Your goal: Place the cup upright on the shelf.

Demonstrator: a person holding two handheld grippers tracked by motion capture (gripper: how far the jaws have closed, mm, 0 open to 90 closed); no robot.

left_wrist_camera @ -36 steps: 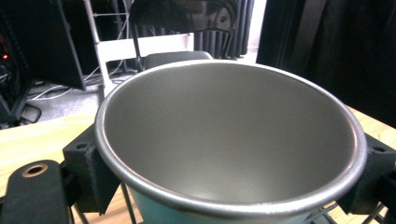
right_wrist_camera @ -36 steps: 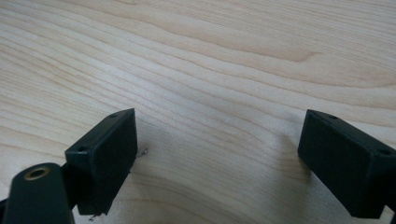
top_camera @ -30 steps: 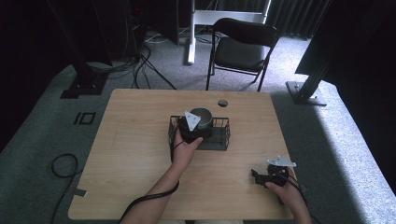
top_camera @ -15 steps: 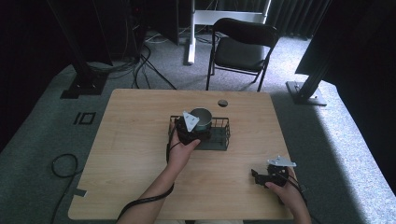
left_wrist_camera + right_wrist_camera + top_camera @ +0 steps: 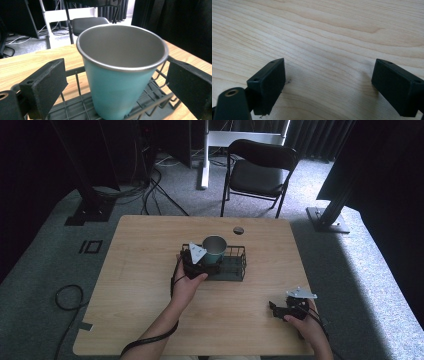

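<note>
A teal metal cup (image 5: 215, 249) (image 5: 117, 87) stands upright in the left end of a black wire basket (image 5: 239, 266) (image 5: 75, 73) at the table's middle. My left gripper (image 5: 206, 265) (image 5: 117, 75) is open, with one jaw on each side of the cup and a gap between each pad and the cup wall. My right gripper (image 5: 278, 308) (image 5: 329, 80) is open just above bare wood near the table's front right, with nothing between its jaws.
The wooden table (image 5: 140, 270) has a round cable hole (image 5: 238, 230) behind the basket. A black folding chair (image 5: 260, 170) stands beyond the far edge. Cables lie on the carpet (image 5: 65, 295) to the left.
My left gripper has shifted slightly toward the near left, so more of the cup's rim shows. The right gripper has stayed put.
</note>
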